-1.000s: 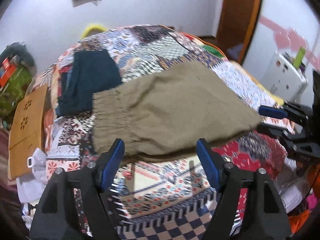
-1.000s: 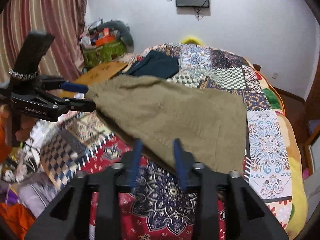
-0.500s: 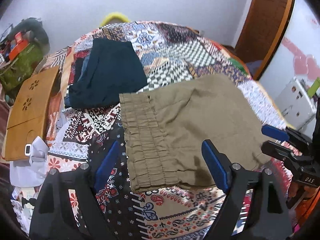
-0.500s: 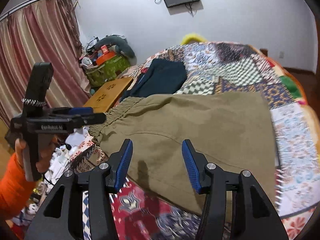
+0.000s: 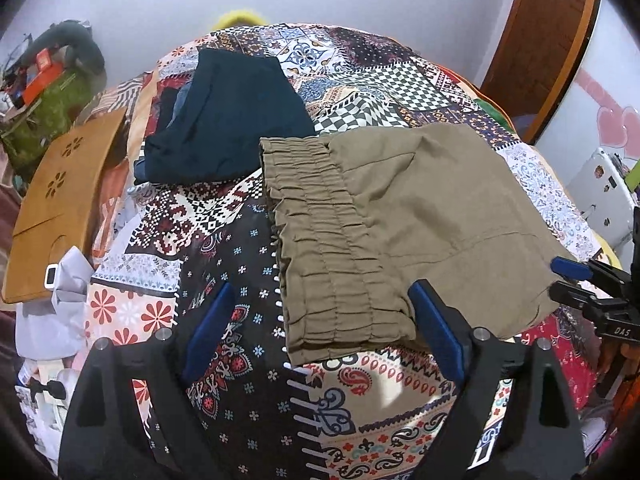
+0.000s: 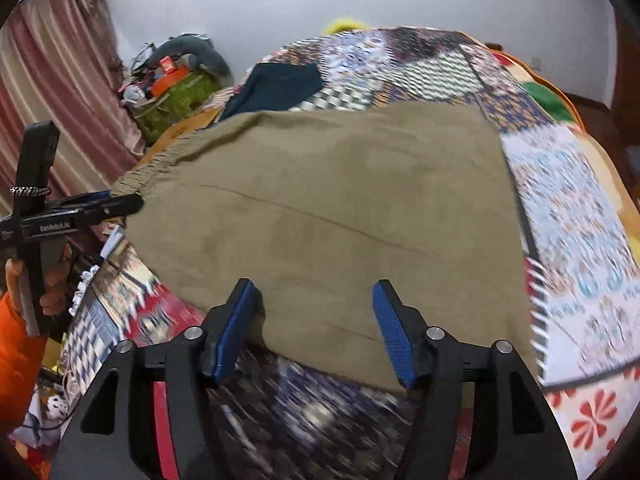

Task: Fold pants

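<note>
Left wrist view: olive pants [image 5: 404, 216] lie folded flat on the bed [image 5: 240, 264], just ahead of left tongs [image 5: 324, 328] and right tongs [image 6: 312, 328], both spread apart, empty. Probably another fold left, maybe stacking by dark clothes [image 5: 236, 120].

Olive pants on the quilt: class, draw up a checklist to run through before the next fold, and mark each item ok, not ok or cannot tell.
1. Left gripper open, holding nothing: ok.
2. Right gripper open, holding nothing: ok.
3. Olive pants lying flat on the quilt: ok.
4. Elastic waistband in view for a grasp: ok.
5. Dark folded garment apart from the waistband: cannot tell; their edges meet in the left wrist view.
6. Layers squarely aligned: cannot tell.
</note>
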A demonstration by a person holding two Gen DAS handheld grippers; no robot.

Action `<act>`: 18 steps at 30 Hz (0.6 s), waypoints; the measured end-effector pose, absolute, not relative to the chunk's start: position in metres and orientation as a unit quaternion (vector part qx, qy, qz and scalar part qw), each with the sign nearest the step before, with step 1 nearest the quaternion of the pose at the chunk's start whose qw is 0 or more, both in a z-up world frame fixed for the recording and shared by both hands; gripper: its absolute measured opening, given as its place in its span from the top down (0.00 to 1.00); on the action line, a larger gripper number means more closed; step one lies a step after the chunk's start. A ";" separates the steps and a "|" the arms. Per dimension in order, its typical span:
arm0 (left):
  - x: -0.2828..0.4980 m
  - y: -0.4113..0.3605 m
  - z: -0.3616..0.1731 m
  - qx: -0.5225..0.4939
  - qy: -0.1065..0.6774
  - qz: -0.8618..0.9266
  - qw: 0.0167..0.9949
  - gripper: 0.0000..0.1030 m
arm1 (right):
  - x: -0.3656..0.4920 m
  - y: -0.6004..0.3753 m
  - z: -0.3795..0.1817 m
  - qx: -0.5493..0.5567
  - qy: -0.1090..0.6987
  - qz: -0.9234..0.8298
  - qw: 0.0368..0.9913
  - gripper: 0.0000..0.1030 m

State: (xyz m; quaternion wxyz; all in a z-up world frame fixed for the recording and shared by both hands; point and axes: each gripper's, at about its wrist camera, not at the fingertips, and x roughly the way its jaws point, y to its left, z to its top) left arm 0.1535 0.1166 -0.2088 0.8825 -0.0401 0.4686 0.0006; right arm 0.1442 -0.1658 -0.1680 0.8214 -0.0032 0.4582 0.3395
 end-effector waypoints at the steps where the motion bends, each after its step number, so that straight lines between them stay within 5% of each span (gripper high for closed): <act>1: 0.152 0.115 -0.209 -0.033 0.466 0.004 0.884 0.12 | 0.143 -0.170 -0.169 -0.002 0.461 0.334 0.822 0.45; 18: 0.145 0.119 -0.214 -0.047 0.466 0.017 0.883 0.08 | 0.125 -0.225 -0.177 0.021 0.486 0.267 0.832 0.54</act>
